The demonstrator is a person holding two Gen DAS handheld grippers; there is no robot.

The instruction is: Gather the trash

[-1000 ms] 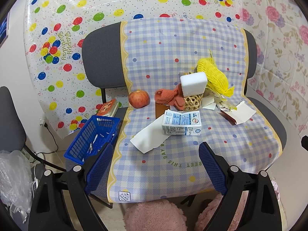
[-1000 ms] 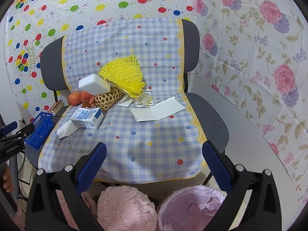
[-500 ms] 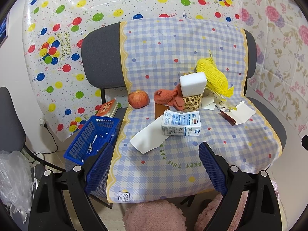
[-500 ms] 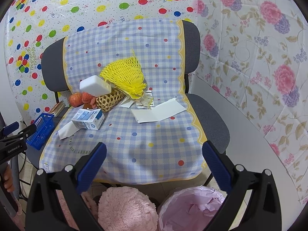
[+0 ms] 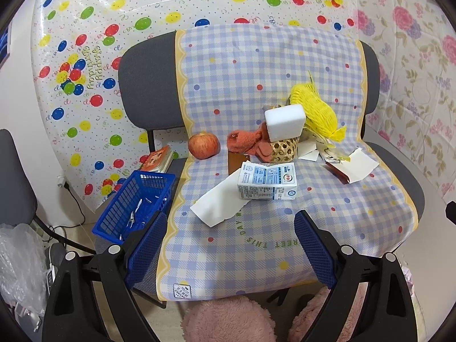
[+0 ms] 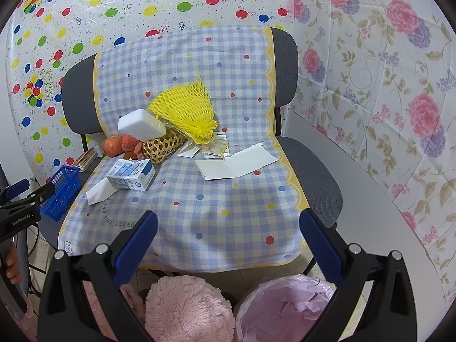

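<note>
Both grippers, left (image 5: pixel 228 233) and right (image 6: pixel 225 233), hover spread wide, empty, near the chair's (image 6: pixel 313 165) edge. Advice: approach milk carton (image 5: pixel 267 181) squarely, clamp its short sides.

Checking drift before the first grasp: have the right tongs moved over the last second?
Yes, slightly. In the right wrist view the milk carton and the chair have slid right and down, so the right tongs have shifted left and up.
</note>
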